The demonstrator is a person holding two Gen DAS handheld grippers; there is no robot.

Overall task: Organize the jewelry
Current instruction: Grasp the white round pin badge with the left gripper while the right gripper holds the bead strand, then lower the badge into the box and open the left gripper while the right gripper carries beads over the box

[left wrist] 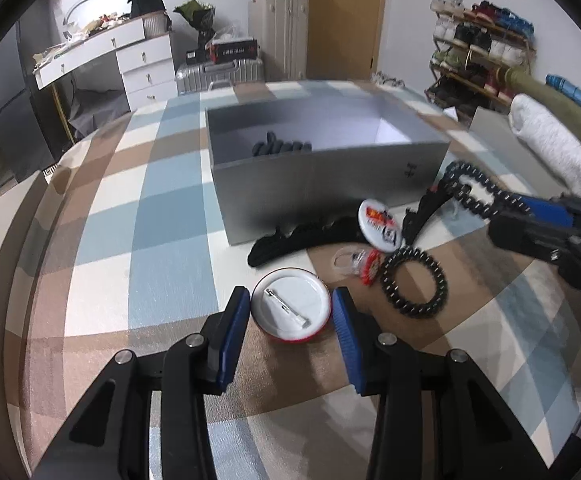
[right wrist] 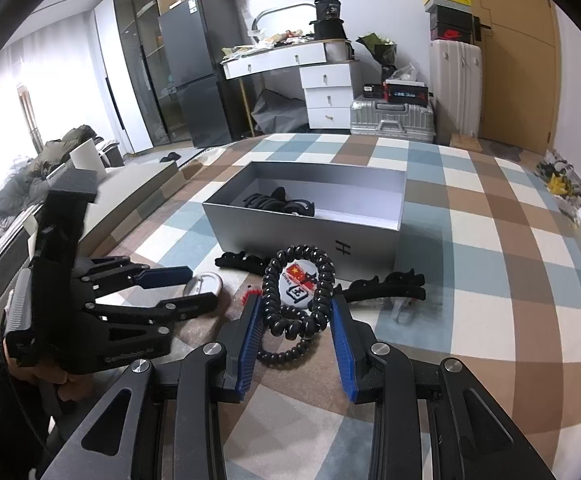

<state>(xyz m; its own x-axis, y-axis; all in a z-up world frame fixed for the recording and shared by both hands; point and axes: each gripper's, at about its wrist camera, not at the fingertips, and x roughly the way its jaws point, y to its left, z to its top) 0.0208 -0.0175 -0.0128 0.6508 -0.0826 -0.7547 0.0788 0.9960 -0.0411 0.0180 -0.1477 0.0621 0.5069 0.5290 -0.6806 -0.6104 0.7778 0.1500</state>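
The grey box sits at twelve o'clock. My left gripper is spread around the pin badge; my right gripper, seemingly loosely, holds a black coil hair tie.

Two round pin badges: one face-down between the left jaws, one face-up beyond them. Two black coil hair ties: one hanging between the right jaws, one lying right of the left jaws. Two black claw clips outside the single grey box, plus dark pieces inside, too bunched to count.
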